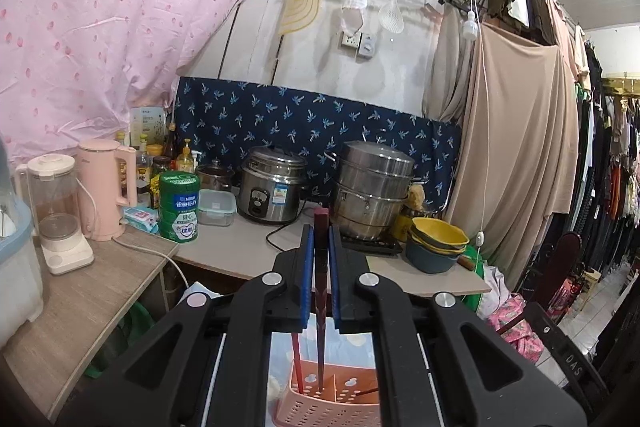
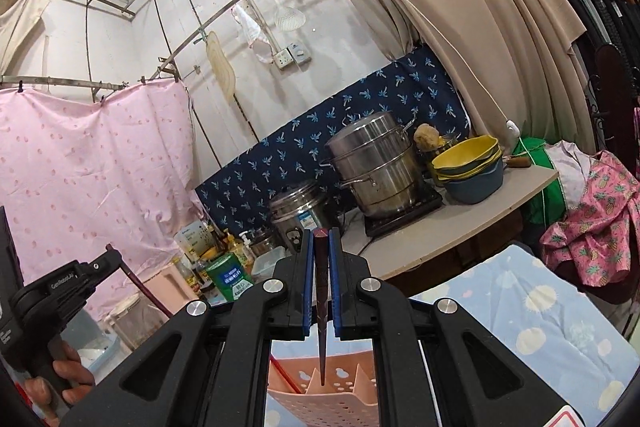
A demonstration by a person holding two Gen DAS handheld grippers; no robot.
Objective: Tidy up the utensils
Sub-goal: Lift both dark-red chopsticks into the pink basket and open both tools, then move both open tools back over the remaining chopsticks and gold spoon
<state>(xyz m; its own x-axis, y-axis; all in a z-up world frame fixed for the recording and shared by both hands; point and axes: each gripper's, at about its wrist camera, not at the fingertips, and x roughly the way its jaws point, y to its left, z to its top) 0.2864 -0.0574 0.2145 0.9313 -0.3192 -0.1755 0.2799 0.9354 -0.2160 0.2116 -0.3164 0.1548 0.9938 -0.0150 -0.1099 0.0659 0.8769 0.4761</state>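
Observation:
My left gripper [image 1: 321, 233] is shut on a dark red chopstick [image 1: 320, 291] held upright, its tip inside a compartment of the pink perforated utensil basket [image 1: 332, 403]. A red chopstick [image 1: 297, 363] stands in the basket at the left and another red stick [image 1: 366, 391] lies at its right. My right gripper [image 2: 321, 237] is shut on another dark red chopstick [image 2: 321, 307], tip down over the same basket [image 2: 328, 395]. The left gripper [image 2: 108, 261] also shows at the lower left of the right wrist view, holding its chopstick [image 2: 148, 297].
The basket rests on a blue cloth with white shapes [image 2: 532, 311]. Behind is a counter [image 1: 240, 247] with a rice cooker [image 1: 274, 187], a steel steamer pot [image 1: 374, 195], stacked bowls [image 1: 438, 243], a green tin [image 1: 179, 207], a pink kettle [image 1: 104, 187] and a blender [image 1: 56, 211].

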